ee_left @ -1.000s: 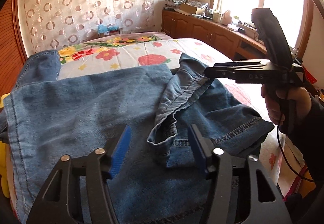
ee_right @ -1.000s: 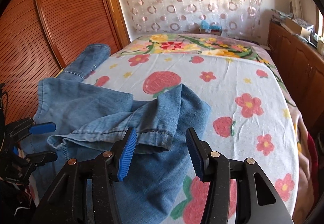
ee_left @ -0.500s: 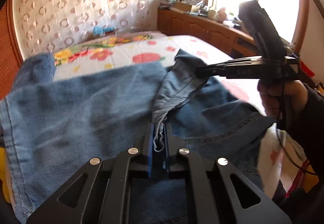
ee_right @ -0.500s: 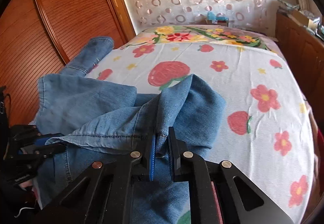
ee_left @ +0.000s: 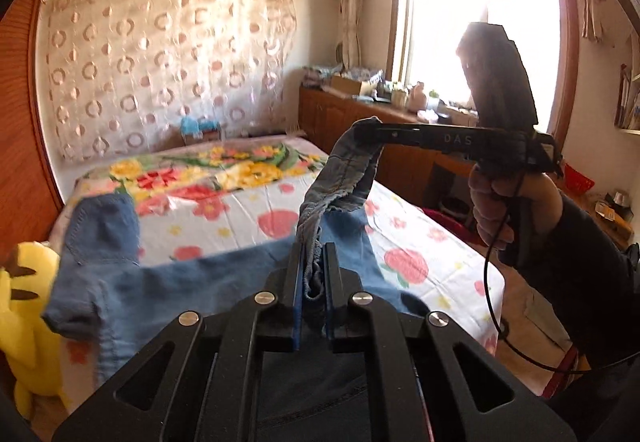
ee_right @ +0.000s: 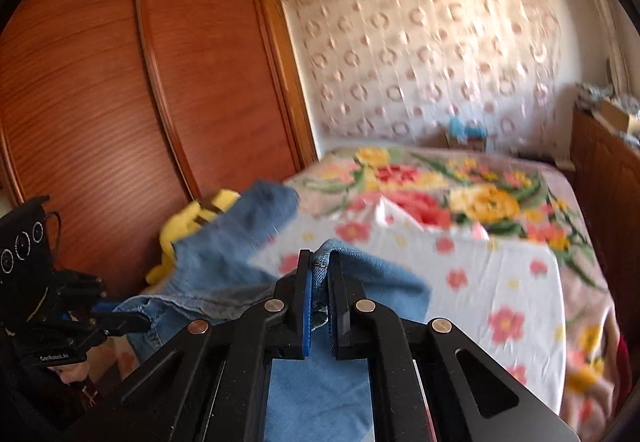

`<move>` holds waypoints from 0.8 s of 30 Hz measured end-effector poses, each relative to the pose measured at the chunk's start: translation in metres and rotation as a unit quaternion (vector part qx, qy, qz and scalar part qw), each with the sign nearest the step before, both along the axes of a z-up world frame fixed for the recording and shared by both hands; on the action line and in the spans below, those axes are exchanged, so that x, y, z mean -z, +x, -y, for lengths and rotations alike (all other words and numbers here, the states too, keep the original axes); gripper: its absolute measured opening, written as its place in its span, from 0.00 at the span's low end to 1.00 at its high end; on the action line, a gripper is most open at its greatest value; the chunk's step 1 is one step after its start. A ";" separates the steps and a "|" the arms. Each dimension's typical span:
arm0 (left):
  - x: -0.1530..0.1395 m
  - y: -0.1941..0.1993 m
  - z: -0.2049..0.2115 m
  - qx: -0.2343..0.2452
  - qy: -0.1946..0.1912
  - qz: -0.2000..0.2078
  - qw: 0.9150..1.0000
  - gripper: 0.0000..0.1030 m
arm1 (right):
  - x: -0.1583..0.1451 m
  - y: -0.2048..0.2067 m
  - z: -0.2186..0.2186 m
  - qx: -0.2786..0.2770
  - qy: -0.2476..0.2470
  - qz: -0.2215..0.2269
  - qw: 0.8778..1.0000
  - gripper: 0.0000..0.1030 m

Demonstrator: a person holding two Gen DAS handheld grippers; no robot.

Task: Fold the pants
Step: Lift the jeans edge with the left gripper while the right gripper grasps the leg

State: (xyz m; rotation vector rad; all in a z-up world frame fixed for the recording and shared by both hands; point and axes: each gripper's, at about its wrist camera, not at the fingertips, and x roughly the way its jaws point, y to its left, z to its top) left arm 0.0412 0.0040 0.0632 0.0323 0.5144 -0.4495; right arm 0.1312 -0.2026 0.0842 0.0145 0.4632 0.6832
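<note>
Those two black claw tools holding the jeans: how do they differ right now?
The right gripper pinches the jeans at its very tip; the left gripper has denim bunched deep between its fingers. In the left camera, the right gripper stands higher, with the denim edge draping from it down to the left gripper. Both are shut on the same denim edge, lifted off the bed.

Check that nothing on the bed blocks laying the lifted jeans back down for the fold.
Nothing visible blocks it. Both tools, left and right, are shut on the jeans, lifted above the bed. The floral sheet ahead shows bare. The yellow plush toy sits off the bed's left edge, beside the jeans.
</note>
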 end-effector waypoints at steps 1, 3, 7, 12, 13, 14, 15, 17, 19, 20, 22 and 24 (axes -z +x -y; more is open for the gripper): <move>-0.004 -0.003 -0.004 -0.003 -0.001 0.004 1.000 0.09 | -0.007 -0.002 -0.003 -0.005 0.002 0.005 1.000 0.06; -0.010 -0.009 -0.014 -0.008 -0.005 0.006 1.000 0.09 | -0.015 -0.006 -0.011 -0.016 0.001 0.014 1.000 0.06; -0.011 -0.021 -0.035 -0.027 -0.006 0.008 1.000 0.09 | -0.022 -0.008 -0.037 -0.040 -0.003 0.024 0.999 0.06; 0.010 -0.030 -0.065 -0.056 -0.008 -0.017 0.998 0.09 | -0.011 0.006 -0.079 -0.075 -0.020 0.016 0.997 0.06; 0.018 -0.032 -0.072 -0.066 -0.007 -0.025 0.997 0.09 | -0.008 0.012 -0.088 -0.080 -0.026 0.014 0.996 0.06; 0.024 -0.034 -0.078 -0.074 -0.007 -0.031 0.997 0.09 | -0.005 0.016 -0.096 -0.085 -0.032 0.012 0.996 0.06; 0.032 -0.035 -0.084 -0.081 -0.008 -0.039 0.996 0.09 | 0.000 0.020 -0.105 -0.092 -0.036 0.007 0.995 0.06; 0.048 -0.036 -0.095 -0.093 -0.011 -0.057 0.994 0.09 | 0.010 0.027 -0.121 -0.101 -0.047 -0.005 0.994 0.06; 0.061 -0.035 -0.100 -0.105 -0.006 -0.071 0.992 0.09 | 0.017 0.041 -0.140 -0.107 -0.063 -0.017 0.992 0.06; 0.068 -0.035 -0.103 -0.111 -0.003 -0.078 0.991 0.09 | 0.022 0.045 -0.149 -0.110 -0.071 -0.023 0.991 0.06; 0.082 -0.033 -0.107 -0.117 -0.004 -0.096 0.989 0.09 | 0.032 0.054 -0.165 -0.113 -0.088 -0.034 0.989 0.06; 0.092 -0.031 -0.109 -0.124 -0.002 -0.105 0.987 0.09 | 0.036 0.065 -0.182 -0.114 -0.098 -0.044 0.988 0.06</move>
